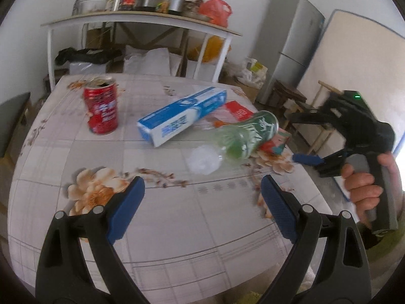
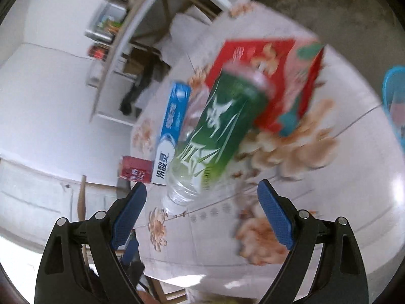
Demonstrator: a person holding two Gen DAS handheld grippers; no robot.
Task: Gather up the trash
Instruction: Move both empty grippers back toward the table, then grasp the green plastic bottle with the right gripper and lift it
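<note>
Trash on the flowered table [image 1: 177, 228]: both tongs apart, nothing held.

Left gripper [image 1: 202, 190] fills the lower frame, jaws wide and pitched down at the cloth. Centre right lies the plastic bottle [image 1: 240, 139], judged light, thin-walled and slippery; clamp across its labelled middle. Beyond it lie the stiff toothpaste box [image 1: 182, 115] and, upper left, the dented red can [image 1: 101, 109]. Right gripper [image 2: 202, 192] gapes over the bottle's neck, rolled sideways in a hand [image 1: 364, 185].
</note>
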